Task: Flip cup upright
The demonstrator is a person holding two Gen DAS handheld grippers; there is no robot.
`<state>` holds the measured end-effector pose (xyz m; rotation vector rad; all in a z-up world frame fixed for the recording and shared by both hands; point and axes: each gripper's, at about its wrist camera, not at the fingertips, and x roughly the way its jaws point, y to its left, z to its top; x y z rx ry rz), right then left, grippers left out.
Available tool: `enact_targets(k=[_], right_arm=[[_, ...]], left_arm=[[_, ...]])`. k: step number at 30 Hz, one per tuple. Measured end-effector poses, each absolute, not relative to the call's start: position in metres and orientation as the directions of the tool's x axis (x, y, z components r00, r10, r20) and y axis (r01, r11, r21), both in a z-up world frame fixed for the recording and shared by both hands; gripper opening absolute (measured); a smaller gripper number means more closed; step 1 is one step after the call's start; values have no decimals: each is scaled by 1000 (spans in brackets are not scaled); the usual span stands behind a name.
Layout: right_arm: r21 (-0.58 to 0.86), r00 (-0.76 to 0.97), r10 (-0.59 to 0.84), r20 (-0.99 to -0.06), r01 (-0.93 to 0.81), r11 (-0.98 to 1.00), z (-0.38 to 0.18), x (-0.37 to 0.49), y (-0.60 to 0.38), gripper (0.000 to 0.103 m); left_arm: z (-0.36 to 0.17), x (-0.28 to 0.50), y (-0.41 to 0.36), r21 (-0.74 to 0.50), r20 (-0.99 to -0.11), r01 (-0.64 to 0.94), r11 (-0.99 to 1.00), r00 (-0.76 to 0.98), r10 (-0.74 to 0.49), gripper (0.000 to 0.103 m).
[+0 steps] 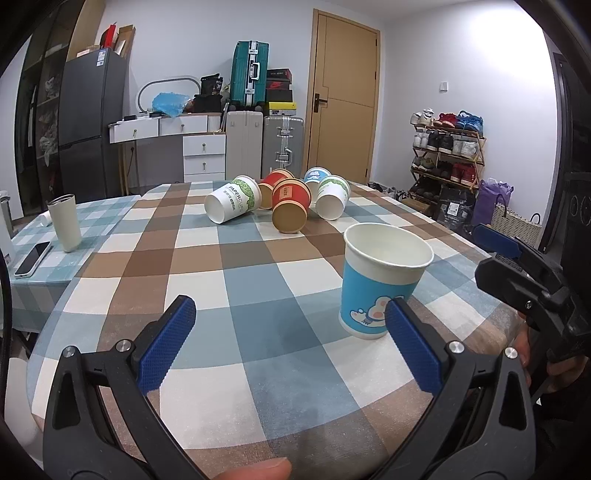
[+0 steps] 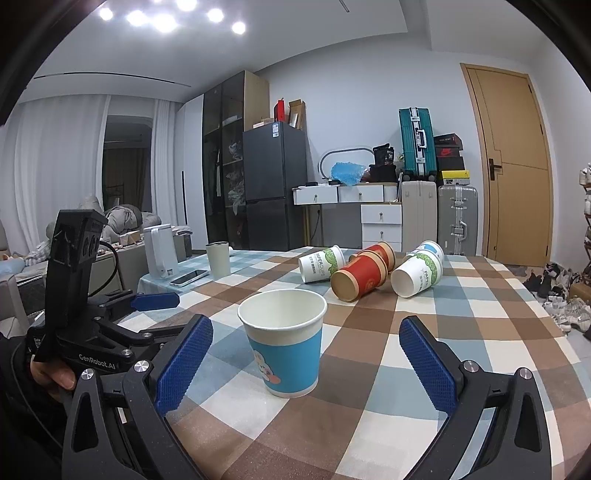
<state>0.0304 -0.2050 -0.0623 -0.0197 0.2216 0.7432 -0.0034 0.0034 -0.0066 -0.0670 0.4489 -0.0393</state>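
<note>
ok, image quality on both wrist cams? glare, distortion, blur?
Left wrist: strong fisheye bend at the door, dark vignette in the corners, soft even light, blue cup sharp. Right wrist: ceiling lights blown out, same barrel warp, blue cup crisp, no motion blur visible in either.

White walls enclosed the room. A wooden door (image 1: 345,96) stood beside stacked suitcases (image 1: 249,74), a dark fridge (image 1: 90,122) and white drawers (image 1: 204,153). A shoe rack (image 1: 447,151) lined the right wall; ceiling spotlights (image 2: 166,18) glowed over sheer curtains (image 2: 55,166).
</note>
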Motion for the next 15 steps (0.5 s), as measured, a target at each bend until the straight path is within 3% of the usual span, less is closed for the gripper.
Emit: enact_targets(k=[15], right_arm=[[60,712,671,-208,-675,735,-63,31,-206,103]], left_arm=[[-7,-3,3,-72,-437,19,997,898,-48,102]])
